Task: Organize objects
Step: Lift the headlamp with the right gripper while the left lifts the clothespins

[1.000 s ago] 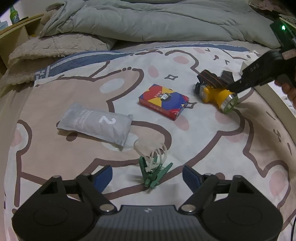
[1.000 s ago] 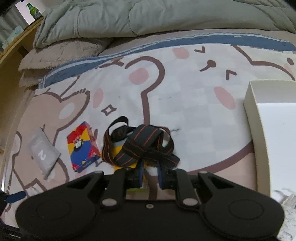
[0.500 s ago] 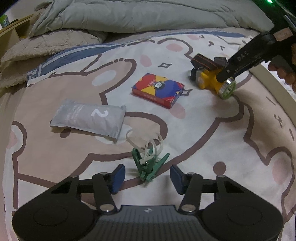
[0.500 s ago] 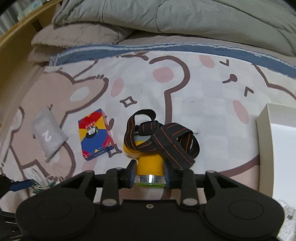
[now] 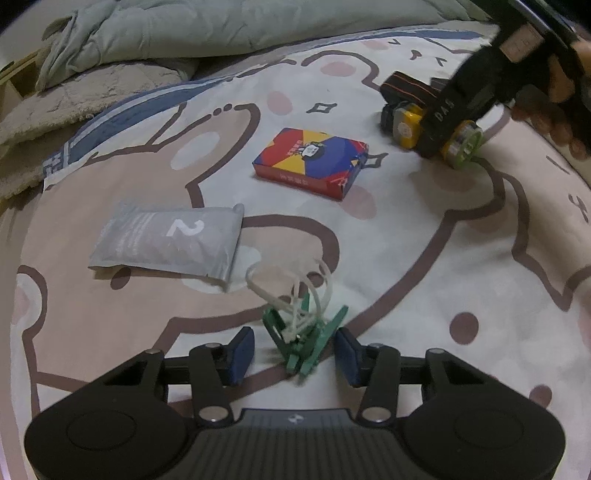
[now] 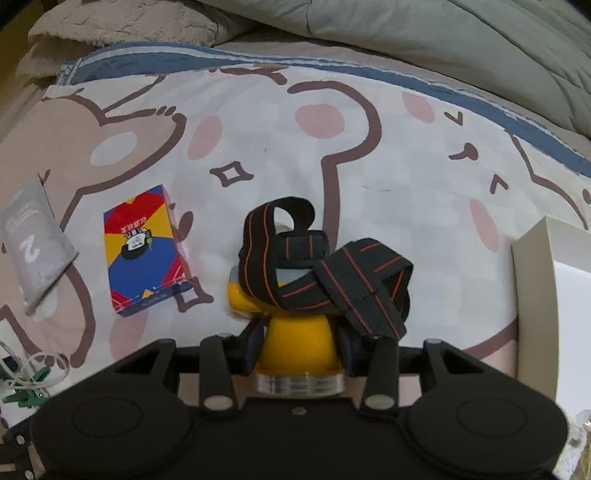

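Note:
A yellow headlamp (image 6: 299, 343) with a black, orange-striped strap (image 6: 325, 266) lies on the bear-print bedsheet. My right gripper (image 6: 300, 345) has its two fingers on either side of the lamp body, touching it. The lamp also shows in the left wrist view (image 5: 432, 125) under the right gripper. My left gripper (image 5: 293, 350) is open around a bundle of green clothespins (image 5: 303, 343) tied with white cable ties. A colourful card box (image 5: 310, 162) and a grey pouch marked 2 (image 5: 170, 243) lie further out.
A white open box (image 6: 554, 295) stands at the right edge in the right wrist view. A grey duvet (image 5: 258, 26) and a beige fleece blanket (image 5: 92, 92) are piled at the back of the bed.
My right gripper opened from shut, moved down over the headlamp and closed in on its body. My left gripper advanced on the clothespins and narrowed its gap.

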Available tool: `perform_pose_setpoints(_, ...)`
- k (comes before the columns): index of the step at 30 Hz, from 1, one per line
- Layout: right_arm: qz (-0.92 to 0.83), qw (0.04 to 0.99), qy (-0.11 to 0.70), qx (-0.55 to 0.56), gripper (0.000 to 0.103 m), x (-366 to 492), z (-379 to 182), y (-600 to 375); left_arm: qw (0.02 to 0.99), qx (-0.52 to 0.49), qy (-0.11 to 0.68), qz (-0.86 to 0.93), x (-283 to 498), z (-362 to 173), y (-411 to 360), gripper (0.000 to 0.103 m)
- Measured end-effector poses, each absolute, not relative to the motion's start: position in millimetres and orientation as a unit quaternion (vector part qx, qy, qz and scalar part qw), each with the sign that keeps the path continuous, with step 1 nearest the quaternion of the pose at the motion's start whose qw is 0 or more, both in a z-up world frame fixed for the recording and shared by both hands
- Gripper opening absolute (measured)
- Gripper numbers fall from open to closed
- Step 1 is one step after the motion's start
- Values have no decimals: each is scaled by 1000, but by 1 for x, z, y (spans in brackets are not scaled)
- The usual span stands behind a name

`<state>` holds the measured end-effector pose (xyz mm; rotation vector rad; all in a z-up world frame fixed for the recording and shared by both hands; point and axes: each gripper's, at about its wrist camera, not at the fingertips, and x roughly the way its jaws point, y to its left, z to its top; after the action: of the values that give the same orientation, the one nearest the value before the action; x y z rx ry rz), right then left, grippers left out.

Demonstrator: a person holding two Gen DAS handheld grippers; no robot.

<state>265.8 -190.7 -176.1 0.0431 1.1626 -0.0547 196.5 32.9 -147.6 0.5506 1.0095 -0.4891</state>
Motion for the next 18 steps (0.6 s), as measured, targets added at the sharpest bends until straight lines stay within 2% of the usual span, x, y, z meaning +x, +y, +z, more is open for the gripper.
perform_pose_setpoints(5, -25, 839, 541, 52, 44, 266, -178, -201, 818, 226, 477, -228, 204, -150, 34, 46)
perform_pose_setpoints(8, -24, 843, 534, 68, 44, 263, -176, -205, 826, 201, 476, -224, 205, -148, 38, 29)
perform_pose_setpoints(9, -24, 844, 531, 71, 44, 263, -175, -206, 829, 193, 477, -219, 206, -148, 39, 26)
perform_pose_setpoints(18, -17, 875, 478, 72, 44, 247, -140, -207, 864, 153, 444, -182, 208, -117, 45, 26)
